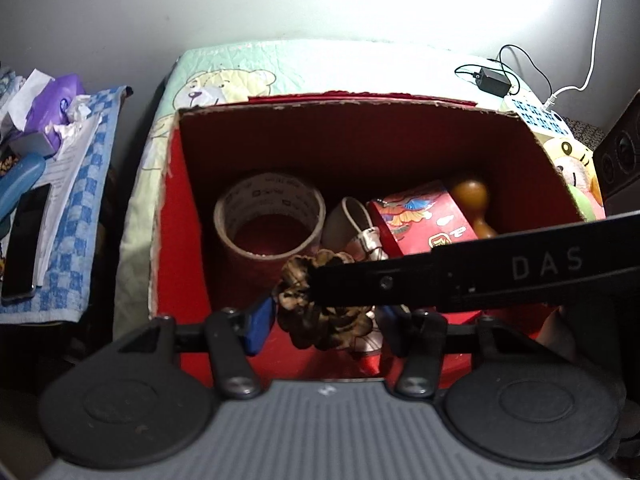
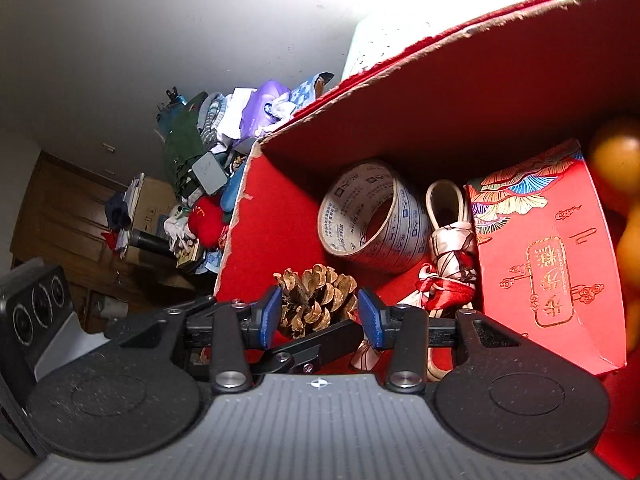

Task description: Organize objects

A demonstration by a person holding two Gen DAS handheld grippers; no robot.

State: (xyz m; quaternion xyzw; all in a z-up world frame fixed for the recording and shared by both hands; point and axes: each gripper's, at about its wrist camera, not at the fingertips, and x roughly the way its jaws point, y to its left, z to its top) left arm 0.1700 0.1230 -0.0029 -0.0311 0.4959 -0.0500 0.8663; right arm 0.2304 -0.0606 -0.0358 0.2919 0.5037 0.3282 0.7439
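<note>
A brown pine cone (image 1: 294, 298) (image 2: 316, 296) hangs inside the open red cardboard box (image 1: 360, 140) (image 2: 480, 92), near its front left corner. My left gripper (image 1: 328, 320) has its blue pads on either side of the cone and grips it. My right gripper (image 2: 320, 316) reaches in from the right. Its black finger (image 1: 440, 276) crosses over the cone, and its pads close on the cone's sides too. On the box floor lie a tape roll (image 1: 268, 220) (image 2: 368, 220), a knotted ribbon bundle (image 1: 368, 240) (image 2: 452, 256), a red gift box (image 1: 424, 220) (image 2: 548, 248) and a wooden piece (image 1: 472, 196).
The box stands on a bear-print quilt (image 1: 224, 84). A side table with a blue checked cloth (image 1: 80, 208) holds papers and clutter on the left. A charger and power strip (image 1: 532, 112) lie behind the box on the right, beside a dark speaker (image 1: 620, 152).
</note>
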